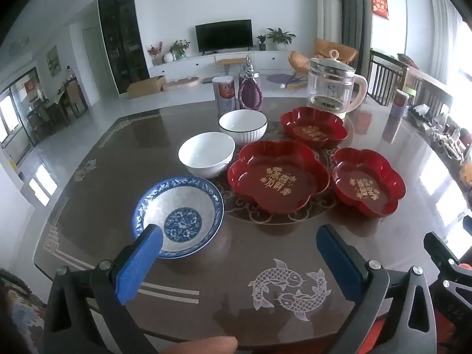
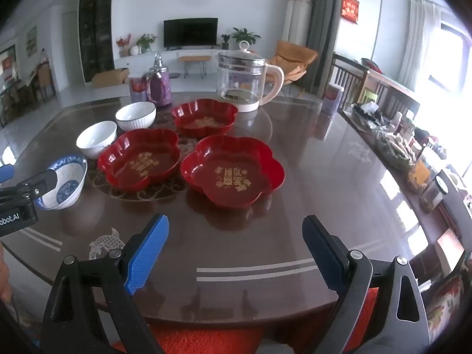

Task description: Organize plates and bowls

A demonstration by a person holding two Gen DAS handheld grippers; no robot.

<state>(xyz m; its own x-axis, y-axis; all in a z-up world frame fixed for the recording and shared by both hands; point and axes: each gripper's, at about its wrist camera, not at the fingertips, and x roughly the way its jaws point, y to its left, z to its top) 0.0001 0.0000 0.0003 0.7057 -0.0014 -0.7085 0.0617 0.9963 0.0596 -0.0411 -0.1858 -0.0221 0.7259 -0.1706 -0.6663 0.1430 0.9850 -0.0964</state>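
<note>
Three red flower-shaped plates sit on the brown table: a middle one (image 1: 277,177) (image 2: 138,159), a right one (image 1: 368,185) (image 2: 233,171) and a far one (image 1: 312,126) (image 2: 203,116). Left of them stand a blue-patterned bowl (image 1: 177,215) (image 2: 65,183), a plain white bowl (image 1: 206,155) (image 2: 96,138) and a dark-rimmed ribbed white bowl (image 1: 243,125) (image 2: 135,116). My left gripper (image 1: 239,236) is open and empty, its left finger over the blue bowl's near rim. My right gripper (image 2: 236,227) is open and empty, just before the right red plate.
A glass kettle (image 1: 333,88) (image 2: 244,79), a purple bottle (image 1: 250,91) (image 2: 159,85) and a canister (image 1: 225,94) stand at the table's far side. A cluttered sideboard (image 2: 392,144) lines the right. The table's near edge (image 2: 236,315) lies below the grippers.
</note>
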